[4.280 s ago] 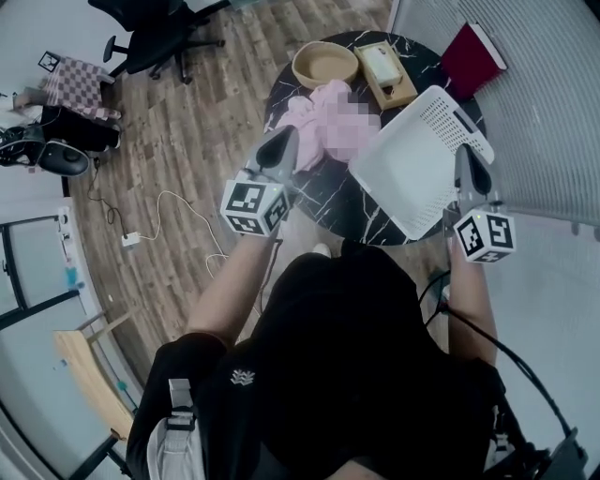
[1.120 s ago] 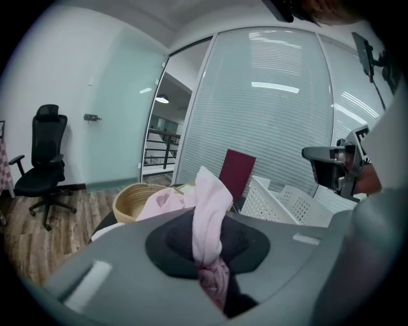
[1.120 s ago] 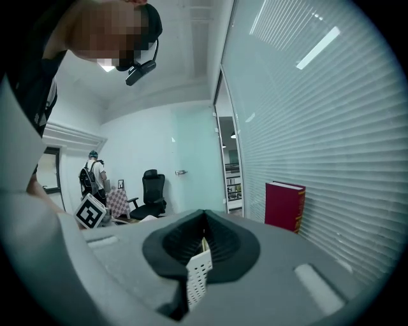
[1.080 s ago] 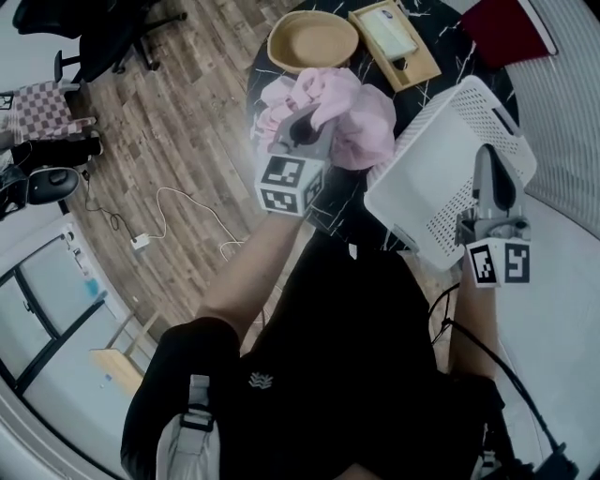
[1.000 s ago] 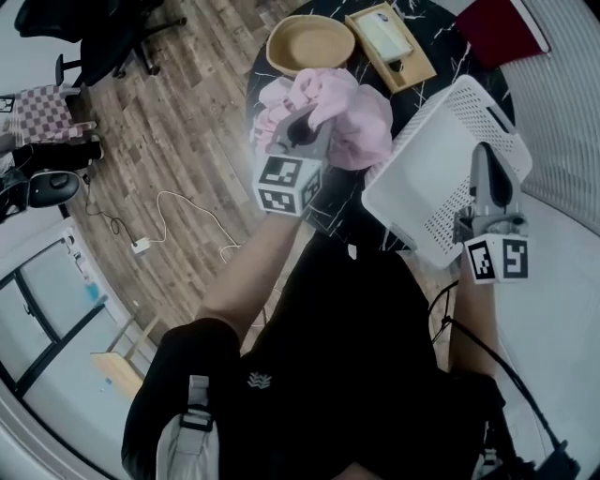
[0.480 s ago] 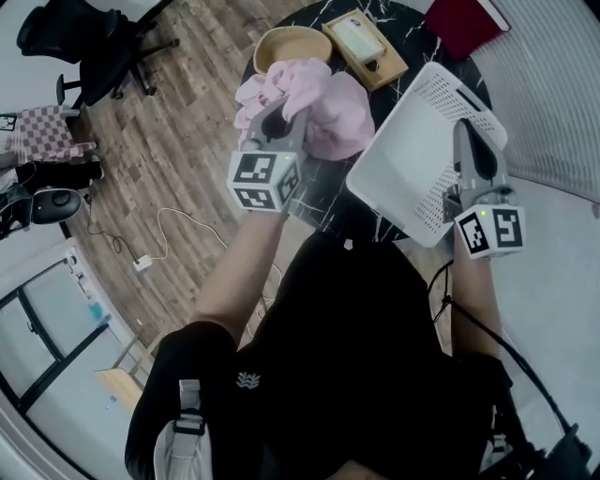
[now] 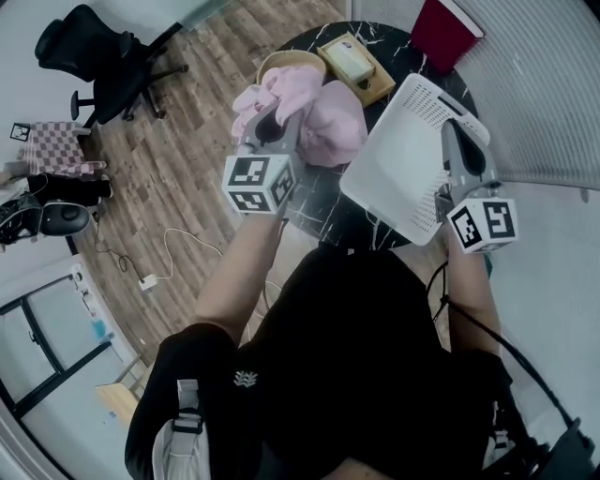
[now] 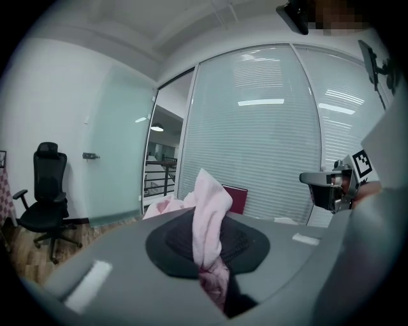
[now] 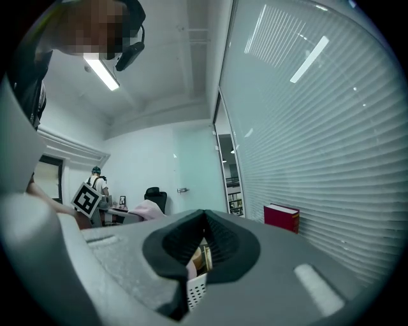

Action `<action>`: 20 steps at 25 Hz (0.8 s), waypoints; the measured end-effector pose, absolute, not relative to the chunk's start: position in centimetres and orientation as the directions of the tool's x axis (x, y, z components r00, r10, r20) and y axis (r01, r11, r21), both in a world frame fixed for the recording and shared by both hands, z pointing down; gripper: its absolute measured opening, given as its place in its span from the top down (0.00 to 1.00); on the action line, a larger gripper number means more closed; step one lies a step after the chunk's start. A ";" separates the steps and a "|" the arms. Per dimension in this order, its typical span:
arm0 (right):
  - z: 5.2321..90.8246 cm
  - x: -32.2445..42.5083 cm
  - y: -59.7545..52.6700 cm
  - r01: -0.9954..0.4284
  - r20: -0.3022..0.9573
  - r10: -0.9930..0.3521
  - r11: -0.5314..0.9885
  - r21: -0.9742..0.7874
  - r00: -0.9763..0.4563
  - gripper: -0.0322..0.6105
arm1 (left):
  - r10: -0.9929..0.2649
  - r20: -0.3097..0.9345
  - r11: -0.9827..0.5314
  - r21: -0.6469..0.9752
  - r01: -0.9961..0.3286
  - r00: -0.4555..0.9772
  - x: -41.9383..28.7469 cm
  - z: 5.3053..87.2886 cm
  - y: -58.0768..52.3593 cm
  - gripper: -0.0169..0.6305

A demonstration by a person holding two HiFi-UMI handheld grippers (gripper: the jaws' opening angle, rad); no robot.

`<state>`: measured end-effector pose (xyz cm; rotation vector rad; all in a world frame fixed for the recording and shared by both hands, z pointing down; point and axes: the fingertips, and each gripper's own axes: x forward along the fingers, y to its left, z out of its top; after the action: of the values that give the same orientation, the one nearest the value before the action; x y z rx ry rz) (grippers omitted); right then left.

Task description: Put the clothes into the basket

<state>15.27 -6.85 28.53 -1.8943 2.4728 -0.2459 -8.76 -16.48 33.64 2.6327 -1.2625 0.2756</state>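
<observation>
Left gripper [image 7: 270, 127] jaws pinched nearly together on a fold of the pink clothes [image 7: 328, 117]. The bundle hangs from the jaws over the black table [image 7: 314, 202], just beside the basket. Right gripper [image 7: 457, 141] jaws closed on the rim of the white basket [image 7: 394, 178], which sits right of the clothes. Wooden bowl [image 7: 277, 61], tray [image 7: 356, 66] and red book [image 7: 448, 26] lie at the table's far side.
</observation>
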 end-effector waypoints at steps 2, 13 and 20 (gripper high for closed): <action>27.9 15.4 -6.5 -0.957 0.069 -0.962 0.254 -0.137 -0.265 0.95 | -0.748 0.239 -0.617 0.091 -0.781 0.619 -8.6 32.3 -16.4 0.90; 25.6 16.6 -5.4 -0.951 0.039 -0.960 0.269 -0.154 -0.278 0.95 | -0.748 0.163 -0.645 0.053 -0.763 0.644 -6.8 25.6 -15.9 0.90; 24.3 17.4 -5.0 -0.951 0.019 -0.961 0.271 -0.151 -0.277 0.95 | -0.716 0.128 -0.687 0.040 -0.725 0.686 -4.0 22.8 -15.1 0.90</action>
<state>17.45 -4.99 24.28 -1.8407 2.4431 -0.2034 -3.97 -15.11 22.81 2.8037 -1.2016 0.1562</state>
